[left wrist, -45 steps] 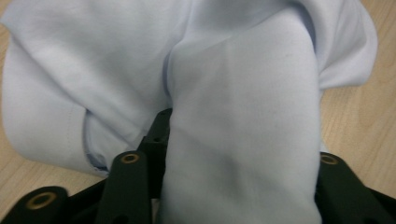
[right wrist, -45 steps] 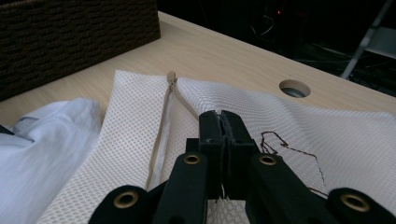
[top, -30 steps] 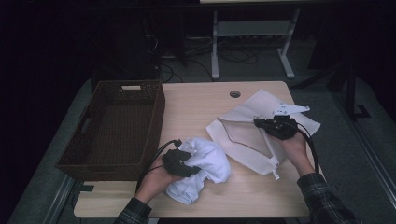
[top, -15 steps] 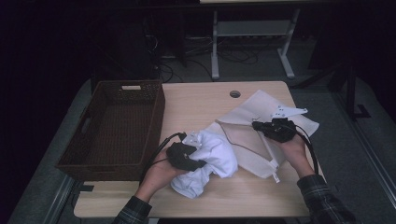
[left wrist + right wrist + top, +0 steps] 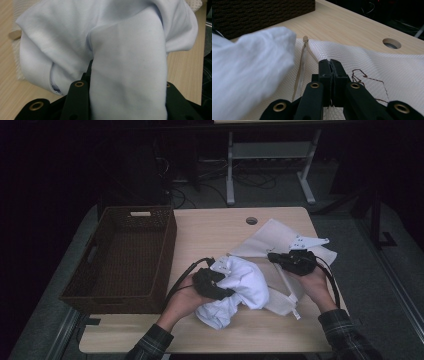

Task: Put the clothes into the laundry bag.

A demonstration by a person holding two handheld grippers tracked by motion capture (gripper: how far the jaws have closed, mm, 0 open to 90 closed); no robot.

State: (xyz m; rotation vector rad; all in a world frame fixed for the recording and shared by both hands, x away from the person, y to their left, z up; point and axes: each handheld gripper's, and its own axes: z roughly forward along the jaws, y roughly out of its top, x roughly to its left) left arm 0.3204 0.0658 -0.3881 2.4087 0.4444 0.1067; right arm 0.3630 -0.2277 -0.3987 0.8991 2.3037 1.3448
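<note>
White cloth [image 5: 240, 287]: bunched on the bench [image 5: 210, 232], a fold pinched between the left tongs [image 5: 216, 284], beside the basket [image 5: 125, 255]. Mesh bag [image 5: 367, 65]: flat on the bench, its fabric pinched in the right tongs [image 5: 331, 65], pressed together; cloth just beside its zipper [image 5: 300, 72].

High view looks down from above; both gripper views (close-up) share the white garment [image 5: 240, 285].
</note>
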